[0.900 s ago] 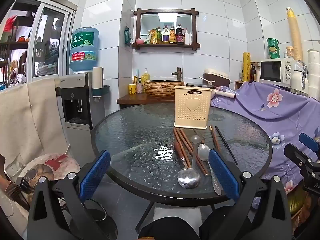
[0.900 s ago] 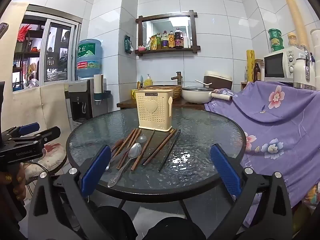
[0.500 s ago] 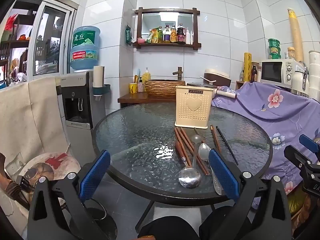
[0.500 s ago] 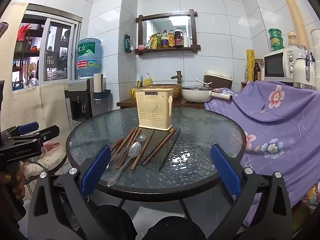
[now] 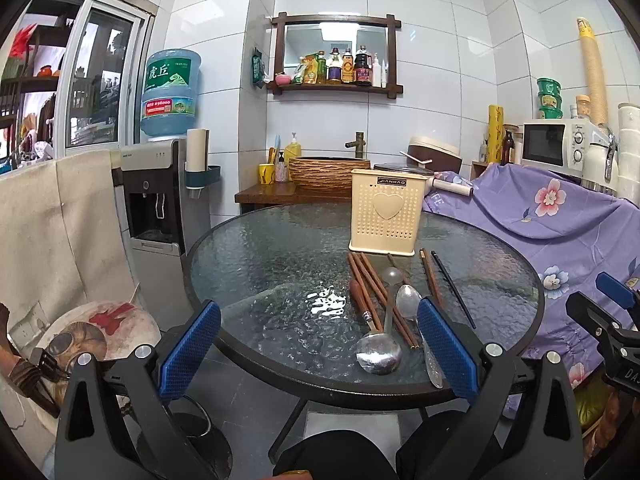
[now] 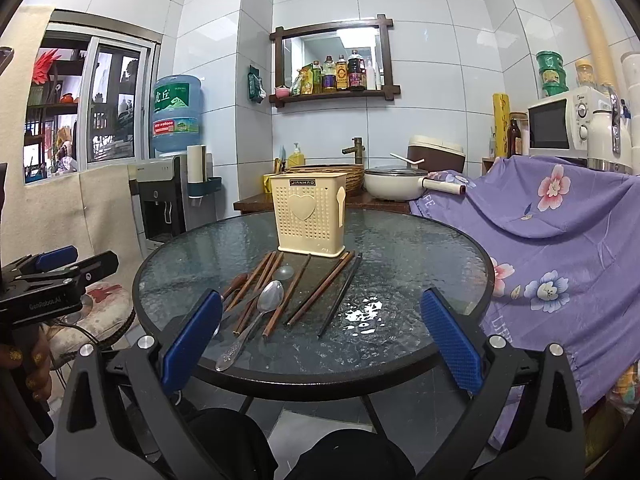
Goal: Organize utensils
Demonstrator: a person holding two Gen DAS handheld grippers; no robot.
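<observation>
A cream perforated utensil holder (image 5: 385, 211) (image 6: 309, 214) stands upright on the round glass table (image 5: 256, 264) (image 6: 416, 256). In front of it lie several brown chopsticks (image 5: 366, 276) (image 6: 320, 294), a black chopstick (image 5: 453, 289) (image 6: 340, 295), a steel ladle (image 5: 378, 354) and a steel spoon (image 5: 409, 305) (image 6: 269, 297). My left gripper (image 5: 318, 352) hangs open before the table's near edge, nothing between its blue pads. My right gripper (image 6: 318, 344) is open too, short of the table, and empty.
A purple flowered cloth (image 6: 560, 216) covers furniture at the right, with a microwave (image 6: 560, 124) above. A water dispenser (image 5: 160, 196) stands left of the table. Behind are a sink counter (image 5: 288, 194) and a pan (image 6: 394, 188). A stool (image 5: 96, 332) sits low left.
</observation>
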